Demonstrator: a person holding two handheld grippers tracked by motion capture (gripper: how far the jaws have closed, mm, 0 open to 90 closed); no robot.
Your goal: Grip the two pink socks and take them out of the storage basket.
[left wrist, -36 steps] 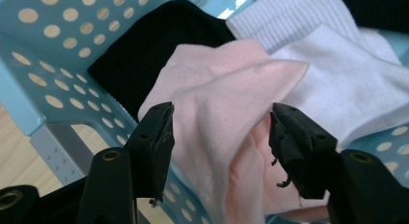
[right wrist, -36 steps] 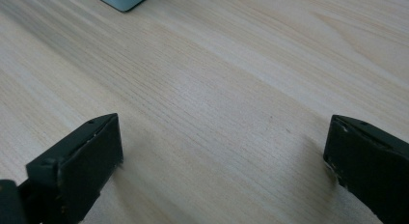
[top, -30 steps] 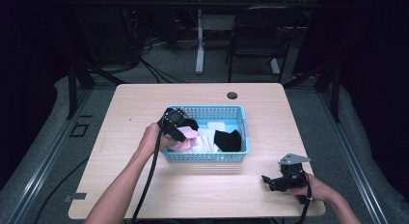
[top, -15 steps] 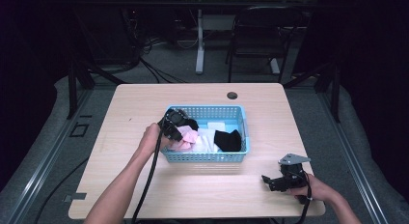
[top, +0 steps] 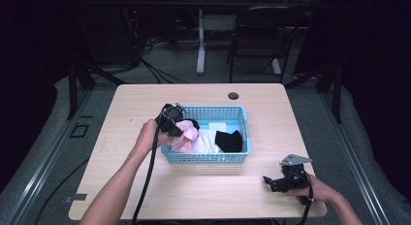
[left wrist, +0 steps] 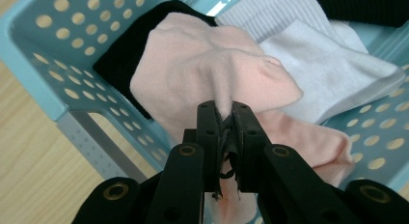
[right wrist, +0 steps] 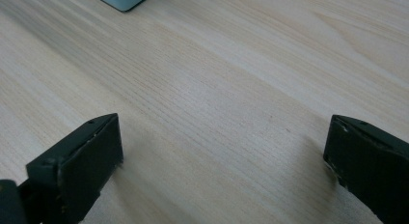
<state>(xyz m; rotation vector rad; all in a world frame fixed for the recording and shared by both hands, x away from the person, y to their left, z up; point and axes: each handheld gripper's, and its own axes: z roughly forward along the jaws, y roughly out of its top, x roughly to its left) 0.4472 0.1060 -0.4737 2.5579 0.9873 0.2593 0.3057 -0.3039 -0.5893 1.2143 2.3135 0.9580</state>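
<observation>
Two grippers are at work over the wooden table (top: 145,186), one busy and one idle. Largest on it is the blue basket (top: 206,157), a perforated plastic tray near the table's centre, with soft laundry heaped inside. A white cloth (left wrist: 333,72) lies toward three o'clock in the basket, a black piece (top: 229,140) further that way, and another dark one tucked under the pile at nine o'clock.

At the basket's nine o'clock end sits the pink sock (left wrist: 212,74), bunched on top of the others. The left gripper (left wrist: 225,132) has its jaws pressed together on a fold of that sock, the fabric puckering up into the pinch. It looks light and limp, I'd say, so it should lift with almost no effort, but it will droop and swing, and the rest of it, or a neighbour snagged on it, might drag along. A pinch on a thick gather, as here, seems the sensible hold; a thin edge could slip free.

Down at five o'clock on the table, well apart from the basket, the right gripper (top: 286,179) rests low over bare wood with its jaws spread wide and nothing between them.

Smallest is a dark round grommet (top: 233,96) at twelve o'clock near the far edge.
</observation>
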